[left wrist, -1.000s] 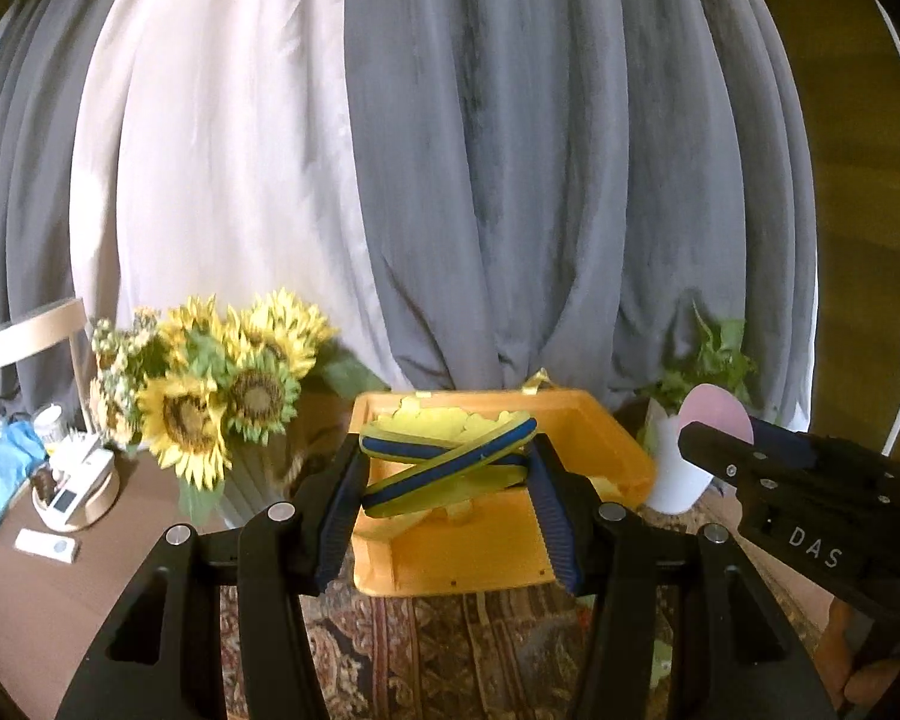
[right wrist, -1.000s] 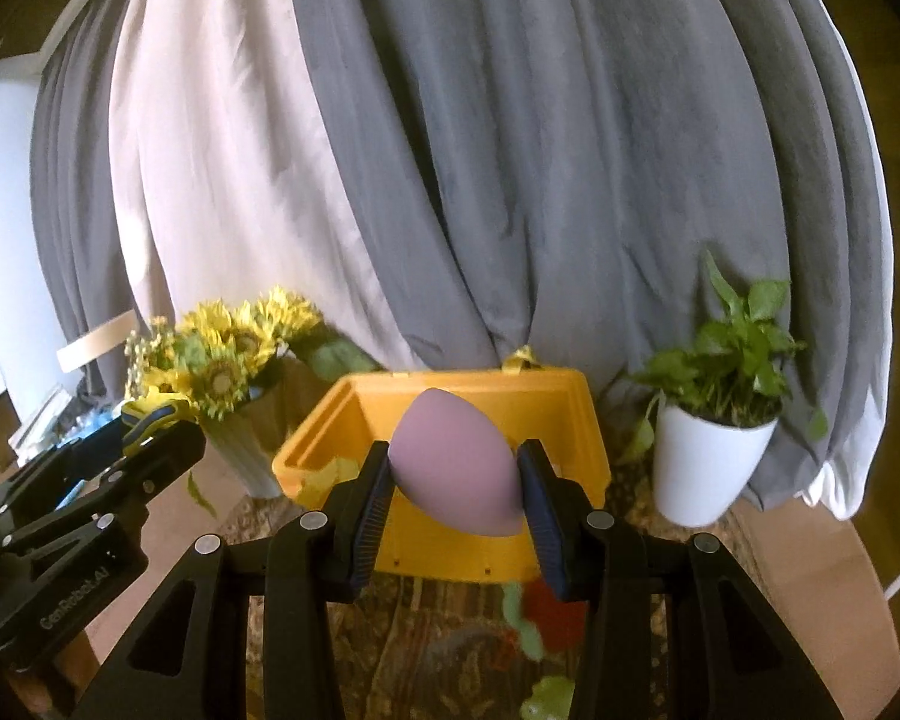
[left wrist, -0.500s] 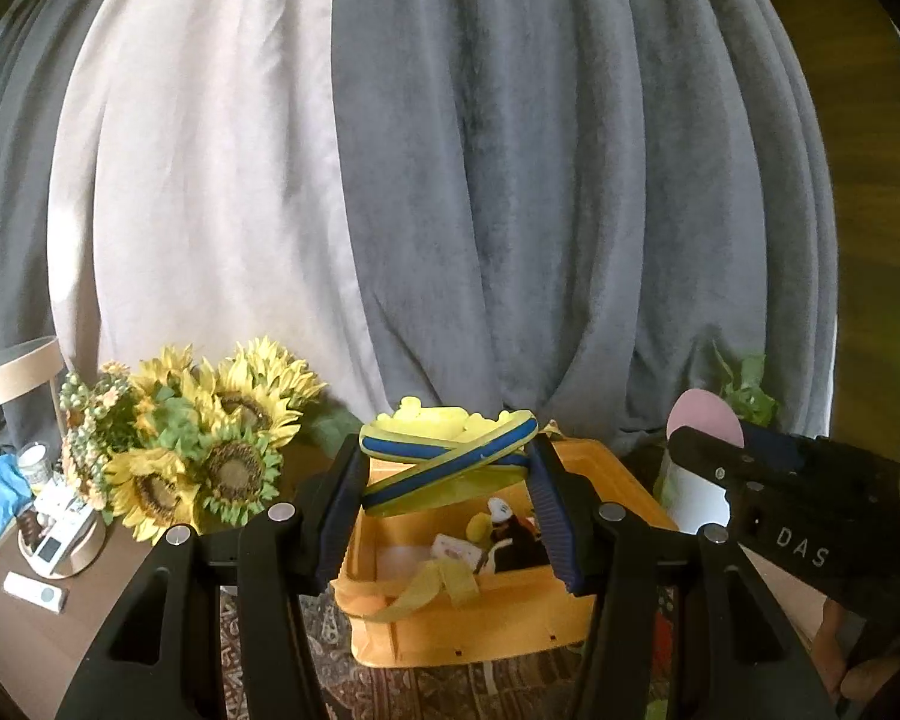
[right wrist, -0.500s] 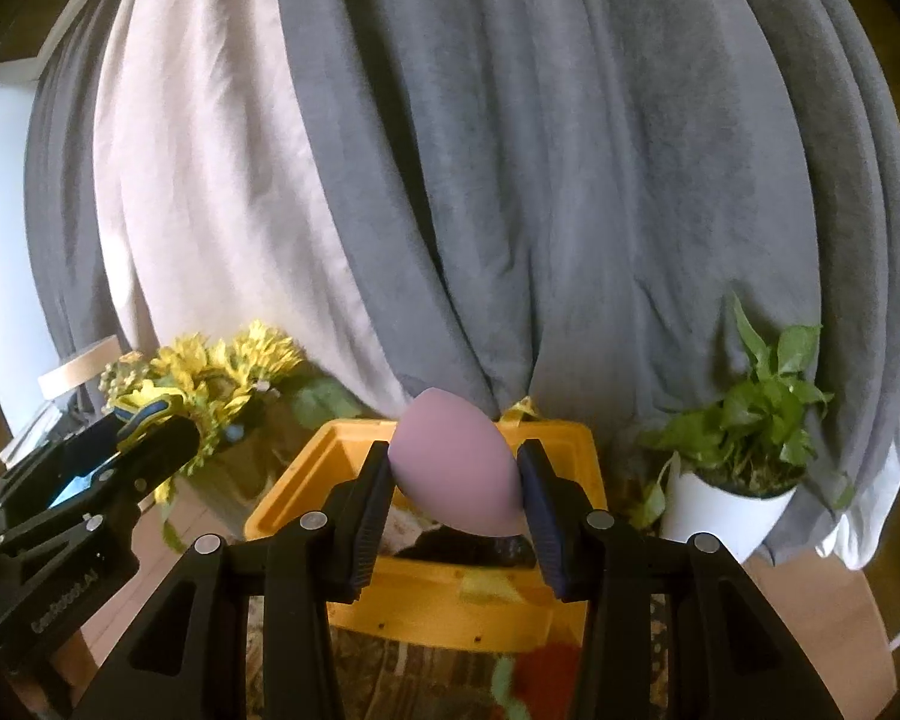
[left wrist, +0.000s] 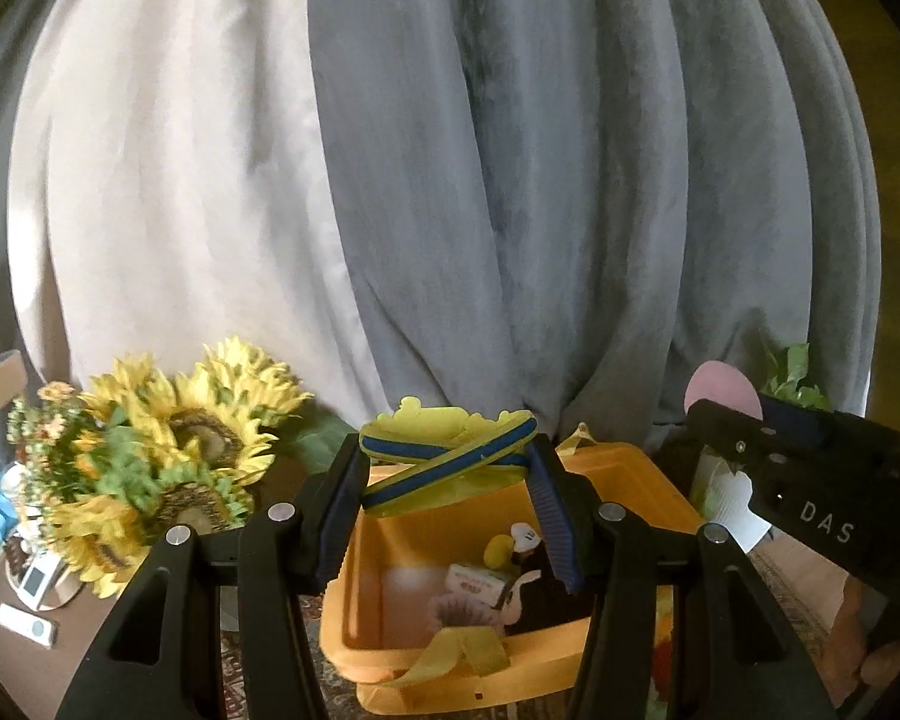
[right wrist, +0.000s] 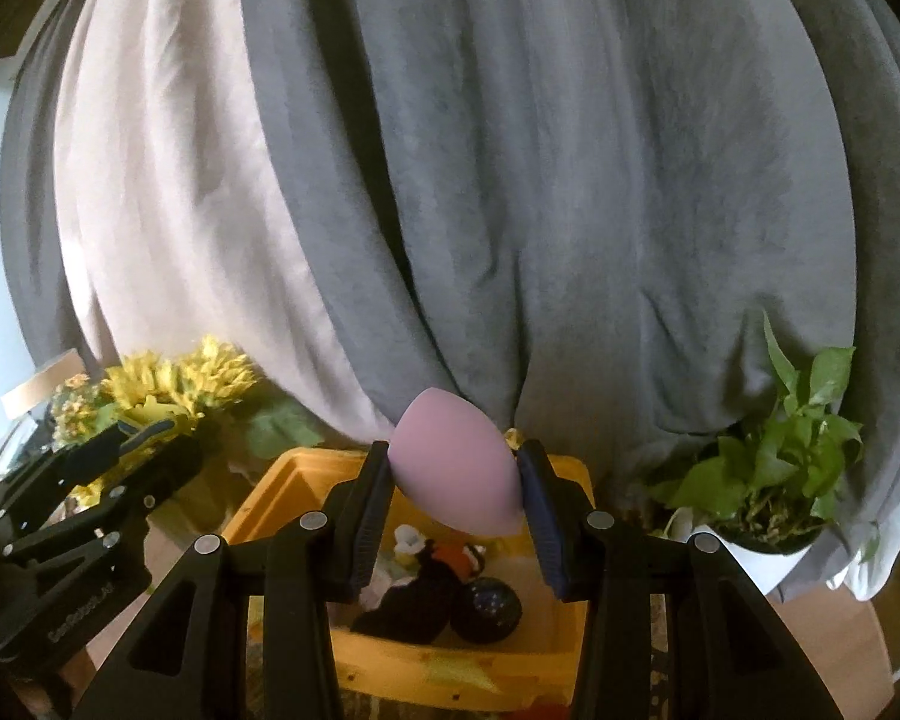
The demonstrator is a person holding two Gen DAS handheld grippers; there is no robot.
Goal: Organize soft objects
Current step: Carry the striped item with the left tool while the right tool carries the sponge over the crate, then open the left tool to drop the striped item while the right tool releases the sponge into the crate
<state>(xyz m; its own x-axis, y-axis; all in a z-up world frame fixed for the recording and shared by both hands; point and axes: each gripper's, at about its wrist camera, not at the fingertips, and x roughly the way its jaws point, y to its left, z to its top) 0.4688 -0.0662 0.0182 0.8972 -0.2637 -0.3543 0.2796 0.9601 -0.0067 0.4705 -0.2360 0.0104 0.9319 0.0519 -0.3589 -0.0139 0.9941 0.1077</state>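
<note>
My left gripper [left wrist: 447, 468] is shut on a flat yellow sponge with blue stripes [left wrist: 450, 456] and holds it above the near side of the orange bin [left wrist: 648, 474]. My right gripper [right wrist: 456, 480] is shut on a pink egg-shaped sponge [right wrist: 456, 468] above the same orange bin [right wrist: 282, 492]. The bin holds several soft toys, among them a black plush [right wrist: 417, 600] and a dark ball [right wrist: 487, 609]. The right gripper shows at the right of the left wrist view [left wrist: 810, 498], and the left gripper at the left of the right wrist view [right wrist: 78, 516].
A bunch of sunflowers [left wrist: 168, 456] stands left of the bin. A potted green plant [right wrist: 774, 468] stands right of it. Grey and white curtains [left wrist: 510, 180] hang behind. Small devices [left wrist: 30, 600] lie on the brown table at the far left. A patterned rug lies under the bin.
Both grippers have risen and moved closer over the bin, so its inside and the toys in it now show. Both still hold their sponges.
</note>
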